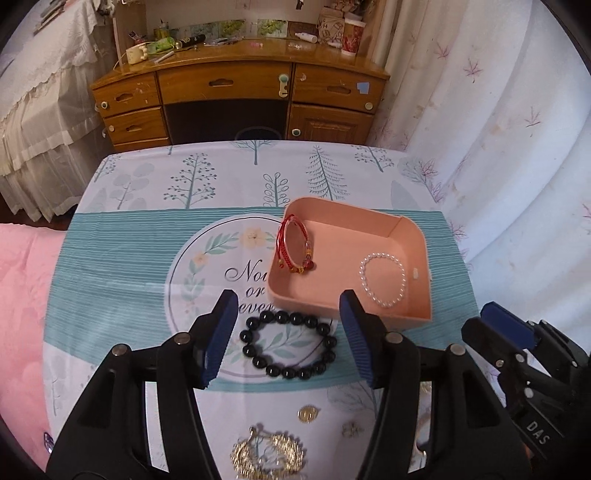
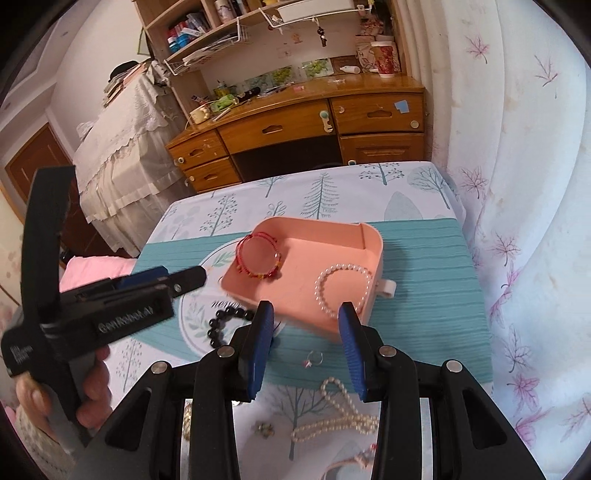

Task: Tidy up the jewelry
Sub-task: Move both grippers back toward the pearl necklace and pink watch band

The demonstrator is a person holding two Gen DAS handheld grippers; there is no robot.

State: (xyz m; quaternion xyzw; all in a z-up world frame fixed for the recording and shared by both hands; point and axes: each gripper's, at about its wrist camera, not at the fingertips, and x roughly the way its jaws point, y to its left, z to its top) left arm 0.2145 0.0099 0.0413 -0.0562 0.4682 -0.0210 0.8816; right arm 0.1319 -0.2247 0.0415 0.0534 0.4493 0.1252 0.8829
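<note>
I am looking into a home bedroom. A wooden desk (image 1: 240, 92) with drawers is standing against the far wall, its top crowded with small bottles, a paper cup (image 2: 384, 59) and stationery, and open shelves (image 2: 207, 33) are rising above it. Lace-trimmed white cloth (image 1: 40, 110) is draping furniture on the left, leaf-print curtains (image 1: 498, 129) are hanging on the right, and a tree-patterned tablecloth (image 1: 147, 258) is covering the table in front of me.
</note>
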